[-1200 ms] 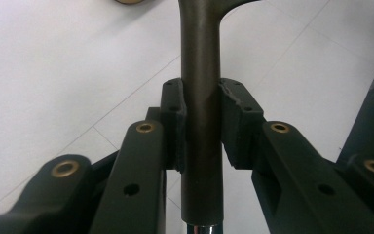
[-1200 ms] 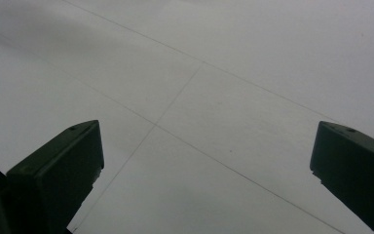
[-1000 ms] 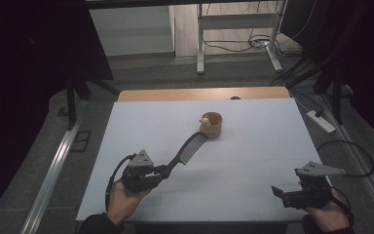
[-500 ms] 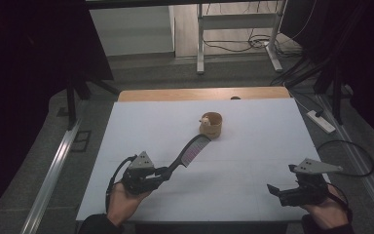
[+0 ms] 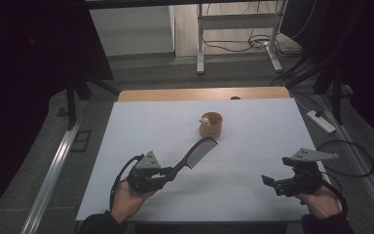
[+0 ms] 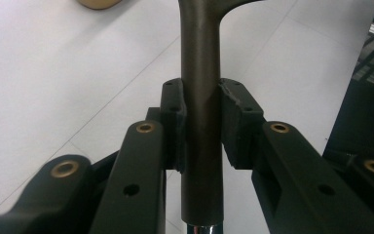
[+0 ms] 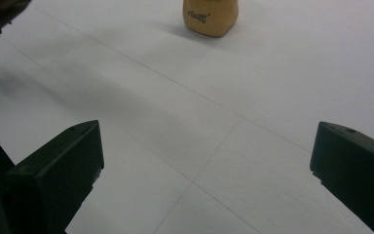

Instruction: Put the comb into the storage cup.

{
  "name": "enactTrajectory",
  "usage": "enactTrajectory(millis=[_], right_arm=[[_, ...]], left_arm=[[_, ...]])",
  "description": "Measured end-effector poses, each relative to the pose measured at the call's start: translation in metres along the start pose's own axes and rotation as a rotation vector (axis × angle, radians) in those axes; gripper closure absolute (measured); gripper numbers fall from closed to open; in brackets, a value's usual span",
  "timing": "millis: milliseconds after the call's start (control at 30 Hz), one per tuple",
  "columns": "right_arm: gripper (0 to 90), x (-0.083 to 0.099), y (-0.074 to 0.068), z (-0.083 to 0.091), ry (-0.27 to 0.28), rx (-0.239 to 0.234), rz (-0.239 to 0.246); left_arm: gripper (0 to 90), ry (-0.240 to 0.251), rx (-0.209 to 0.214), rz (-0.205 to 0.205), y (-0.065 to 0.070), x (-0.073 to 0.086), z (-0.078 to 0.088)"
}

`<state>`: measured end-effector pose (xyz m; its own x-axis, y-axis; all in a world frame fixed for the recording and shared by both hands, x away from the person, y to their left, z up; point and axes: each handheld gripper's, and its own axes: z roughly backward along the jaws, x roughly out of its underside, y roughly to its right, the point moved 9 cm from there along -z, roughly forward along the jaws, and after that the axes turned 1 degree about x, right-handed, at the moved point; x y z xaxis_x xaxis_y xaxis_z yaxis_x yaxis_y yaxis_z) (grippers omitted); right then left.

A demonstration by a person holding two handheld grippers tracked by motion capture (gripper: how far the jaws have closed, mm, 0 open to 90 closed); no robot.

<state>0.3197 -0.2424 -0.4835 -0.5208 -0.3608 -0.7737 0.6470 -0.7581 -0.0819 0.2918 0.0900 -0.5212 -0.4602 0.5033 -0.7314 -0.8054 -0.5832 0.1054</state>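
Observation:
A dark comb (image 5: 198, 151) rises off the white table (image 5: 253, 136), its toothed head pointing toward a small tan cup (image 5: 211, 125) a short way beyond it. My left gripper (image 5: 167, 172) is shut on the comb's handle (image 6: 202, 92), one pad pressing on each side. The cup's bottom edge (image 6: 97, 4) sits at the top of the left gripper view. At the near right my right gripper (image 5: 272, 183) is open, with nothing between its jaws. In the right gripper view (image 7: 207, 146) the jaws stand wide over bare table, with the cup (image 7: 210, 17) far ahead.
A wooden strip (image 5: 199, 93) runs along the table's far edge. A power strip (image 5: 320, 122) and cables lie on the floor to the right. A metal rail (image 5: 53, 170) runs along the left side.
The comb's head has drawn back from the cup toward the near side. My right gripper has shifted a little left and up. The left hand has stayed about where it was.

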Motion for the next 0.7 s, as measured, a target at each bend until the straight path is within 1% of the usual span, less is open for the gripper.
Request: enactTrajectory(millis=[233, 467, 533, 600, 633, 700], right_arm=[[0.0, -0.011, -0.005, -0.005, 0.000, -0.079, -0.030], [0.0, -0.019, -0.012, -0.012, -0.001, -0.136, -0.054], [0.0, -0.023, -0.015, -0.013, 0.010, -0.163, -0.073], [0.0, -0.028, -0.019, -0.015, 0.024, -0.196, -0.103], [0.0, -0.030, -0.020, -0.016, 0.023, -0.205, -0.104], [0.0, -0.032, -0.022, -0.019, 0.015, -0.208, -0.100]], left_arm=[[71.8, -0.011, 0.016, -0.018, 0.003, -0.003, -0.006], [71.7, -0.016, 0.026, -0.036, 0.004, -0.006, -0.011], [71.8, -0.017, 0.029, -0.038, 0.005, -0.007, -0.012], [71.8, -0.019, 0.034, -0.044, 0.006, -0.007, -0.013], [71.8, -0.021, 0.036, -0.047, 0.006, -0.008, -0.014], [71.8, -0.024, 0.039, -0.052, 0.008, -0.008, -0.016]])
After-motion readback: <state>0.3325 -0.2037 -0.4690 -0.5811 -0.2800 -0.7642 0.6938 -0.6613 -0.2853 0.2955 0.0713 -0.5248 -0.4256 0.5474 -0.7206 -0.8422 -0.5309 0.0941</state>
